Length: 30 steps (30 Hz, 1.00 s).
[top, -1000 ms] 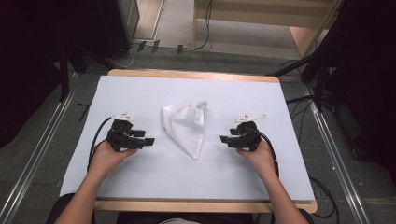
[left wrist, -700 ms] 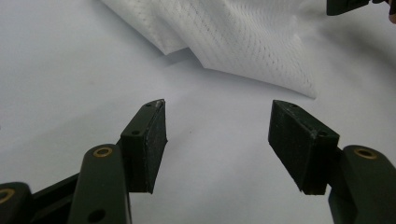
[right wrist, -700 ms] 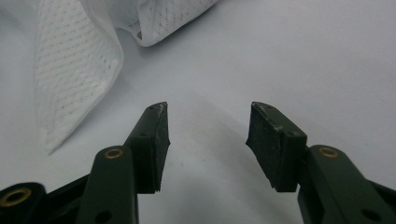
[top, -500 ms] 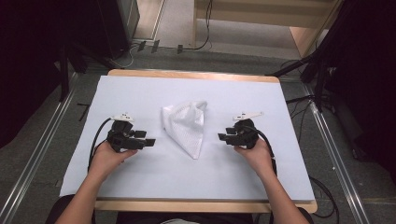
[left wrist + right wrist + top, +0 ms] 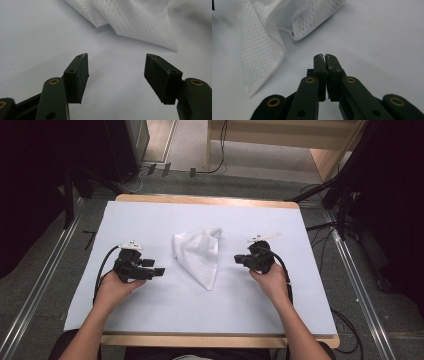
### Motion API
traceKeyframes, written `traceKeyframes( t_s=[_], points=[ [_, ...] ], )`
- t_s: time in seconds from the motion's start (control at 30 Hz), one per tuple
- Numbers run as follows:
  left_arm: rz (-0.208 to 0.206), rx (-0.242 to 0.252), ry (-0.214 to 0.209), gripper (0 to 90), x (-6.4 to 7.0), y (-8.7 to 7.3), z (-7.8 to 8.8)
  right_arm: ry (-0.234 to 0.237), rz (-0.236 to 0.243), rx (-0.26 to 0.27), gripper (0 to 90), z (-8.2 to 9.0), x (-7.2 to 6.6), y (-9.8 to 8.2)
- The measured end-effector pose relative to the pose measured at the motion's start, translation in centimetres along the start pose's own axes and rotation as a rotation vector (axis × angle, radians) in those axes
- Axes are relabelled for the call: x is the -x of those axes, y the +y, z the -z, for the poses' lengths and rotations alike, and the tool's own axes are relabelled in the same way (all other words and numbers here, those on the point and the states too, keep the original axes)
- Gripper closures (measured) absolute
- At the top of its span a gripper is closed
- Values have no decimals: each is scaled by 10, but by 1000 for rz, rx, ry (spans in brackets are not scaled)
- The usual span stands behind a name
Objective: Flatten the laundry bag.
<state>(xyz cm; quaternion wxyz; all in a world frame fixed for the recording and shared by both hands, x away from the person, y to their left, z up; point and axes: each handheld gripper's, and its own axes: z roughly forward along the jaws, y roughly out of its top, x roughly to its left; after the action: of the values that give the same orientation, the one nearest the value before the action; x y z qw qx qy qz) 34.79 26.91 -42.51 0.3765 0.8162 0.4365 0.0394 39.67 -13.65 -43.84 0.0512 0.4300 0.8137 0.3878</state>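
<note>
- Cloth [image 5: 199,256]: white mesh, crumpled, mid-table between both tools, touching neither.
- Table [image 5: 150,215]: white cover, wood edge; grey floor [image 5: 65,255] around.
- Left tool [image 5: 159,271] spread; right tool [image 5: 236,259] just pressed together, empty.

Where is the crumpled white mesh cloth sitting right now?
In the high view the crumpled white mesh cloth lies near the middle of the white-covered table, between the left gripper and the right gripper, touching neither.
</note>
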Motion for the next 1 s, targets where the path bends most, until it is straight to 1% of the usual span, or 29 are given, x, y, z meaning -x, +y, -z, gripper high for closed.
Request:
traceKeyframes(
  t_s=[0.1, 0.2, 0.27, 0.4, 0.47, 0.5, 0.53, 0.63, 0.7, 0.73, 0.77, 0.8, 0.83, 0.9, 0.93, 0.97, 1.0],
  points=[
    [2, -1, 4, 369, 0, 0, 0, 5, 3, -2, 900, -1, -2, 4],
    [0, 6, 1, 368, 0, -1, 1, 9, 26, 0, 900, -5, -8, 14],
    [0, 4, 5, 367, -1, -1, 2, 12, 37, 5, 900, -8, -11, 18],
    [2, 4, 9, 366, -2, -1, 3, 8, 57, -2, 900, -16, -18, 24],
    [5, 5, 9, 366, -3, -1, 4, 13, 56, -4, 900, -18, -20, 26],
    [2, 4, 14, 367, -3, -2, 4, 12, 68, -11, 900, -22, -25, 32],
    [4, 3, 15, 367, -3, -2, 4, 10, 68, -13, 900, -24, -28, 35],
    [9, 5, 23, 367, -4, -4, 6, 29, 87, 13, 900, -26, -36, 43],
    [14, 4, 29, 367, -4, -6, 8, 37, 90, 18, 900, -27, -43, 48],
    [16, 5, 31, 367, -5, -7, 9, 43, 104, 21, 900, -28, -47, 51],
    [16, 5, 31, 367, -5, -7, 9, 43, 104, 21, 900, -28, -47, 51],
    [20, 6, 34, 367, -5, -9, 11, 54, 124, 27, 900, -29, -54, 55],
    [22, 8, 37, 367, -5, -11, 12, 58, 137, 34, 900, -30, -58, 58],
    [27, 9, 43, 367, -5, -12, 13, 73, 149, 45, 900, -31, -66, 62],
    [30, 10, 45, 367, -5, -13, 15, 73, 149, 45, 900, -31, -66, 62],
    [33, 12, 51, 366, -5, -16, 17, 89, 169, 49, 900, -32, -74, 66],
    [33, 12, 51, 367, -5, -16, 17, 92, 182, 52, 900, -34, -78, 68]
  ],
)
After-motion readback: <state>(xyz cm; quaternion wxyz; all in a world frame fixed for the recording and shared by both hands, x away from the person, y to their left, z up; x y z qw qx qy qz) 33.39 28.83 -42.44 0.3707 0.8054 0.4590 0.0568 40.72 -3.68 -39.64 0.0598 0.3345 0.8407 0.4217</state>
